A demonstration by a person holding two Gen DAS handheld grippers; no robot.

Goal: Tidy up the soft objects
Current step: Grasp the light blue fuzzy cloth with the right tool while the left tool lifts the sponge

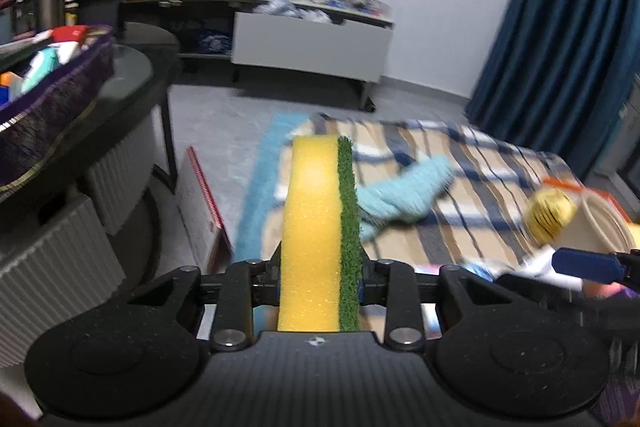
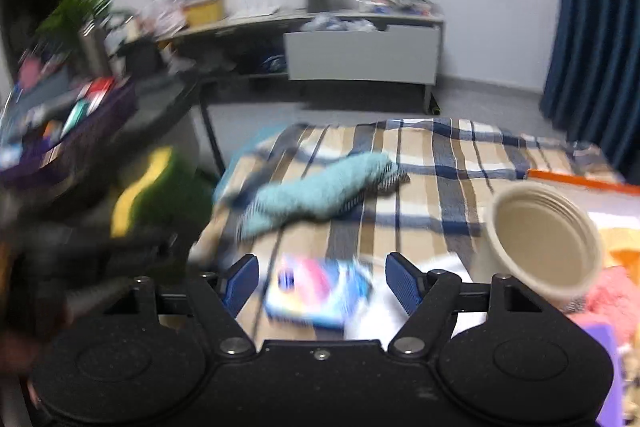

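Observation:
My left gripper [image 1: 320, 277] is shut on a yellow sponge with a green scouring side [image 1: 316, 227], which stands on edge between the jaws and points away from me. The same sponge [image 2: 156, 187] shows as a blur at the left of the right wrist view. A light-blue fluffy cloth [image 1: 404, 195] [image 2: 316, 193] lies on the plaid-covered table [image 1: 480, 155] [image 2: 440, 147]. My right gripper [image 2: 322, 283] is open, its blue pads [image 2: 404, 283] wide apart above a colourful packet [image 2: 320, 291] on the table. One of its pads [image 1: 586, 265] shows in the left wrist view.
A beige cup [image 2: 544, 239] [image 1: 600, 223] lies tilted at the right, with a yellow striped ball [image 1: 550, 217] beside it. Something pink and fluffy [image 2: 612, 299] sits at the far right. A purple basket [image 1: 52, 107] [image 2: 92, 131] of items stands on a dark round table at the left.

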